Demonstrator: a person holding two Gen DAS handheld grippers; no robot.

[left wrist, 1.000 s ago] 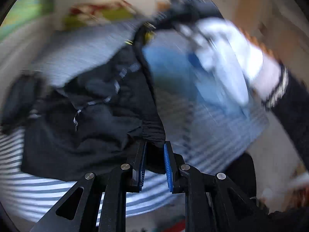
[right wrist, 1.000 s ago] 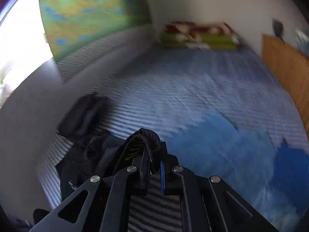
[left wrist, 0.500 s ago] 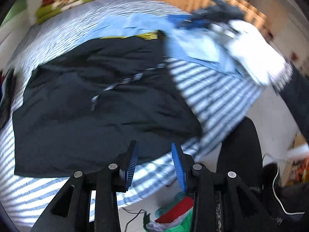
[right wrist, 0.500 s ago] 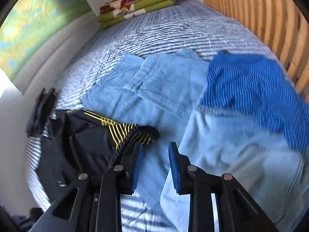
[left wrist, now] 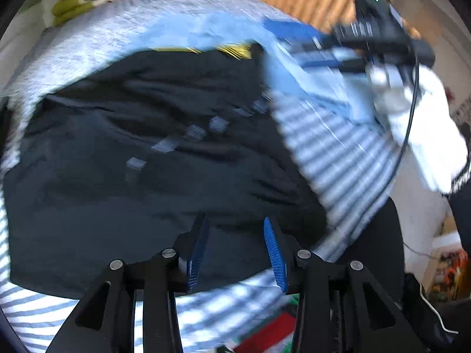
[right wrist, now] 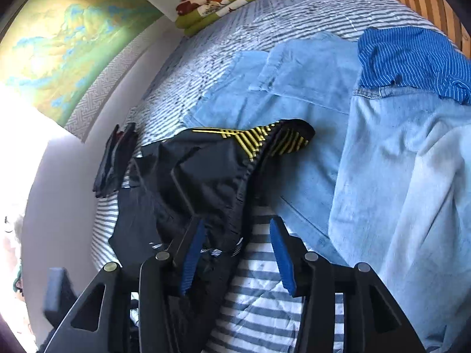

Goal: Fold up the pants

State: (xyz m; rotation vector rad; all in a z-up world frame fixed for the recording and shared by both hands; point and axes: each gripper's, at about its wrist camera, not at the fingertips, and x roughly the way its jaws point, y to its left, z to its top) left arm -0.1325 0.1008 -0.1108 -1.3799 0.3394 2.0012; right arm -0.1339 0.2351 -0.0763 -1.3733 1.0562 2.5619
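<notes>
Since half a second earlier, we had swung both claws in lower over the bed (right wrist: 294,8), so the black pants (left wrist: 147,158) filled more of each view. That striped blue-and-white bedding carried everything: the dark, smooth, slightly crumpled pants spread flat near its close edge, pale denim jeans (right wrist: 294,88) beyond them, and a pinstriped blue garment (right wrist: 412,56) farther off. From our left claw (left wrist: 235,247) the pants lay straight ahead and beneath, their long axis running left to right, the yellow-striped waistband (right wrist: 265,138) at the far side. Our right claw (right wrist: 238,250) hung over that waistband end, the elastic edge directly in front of it. Both claws stood with fingers spread apart, gripping nothing. We judged the right one nearer the waistband and the left nearer the front hem.
</notes>
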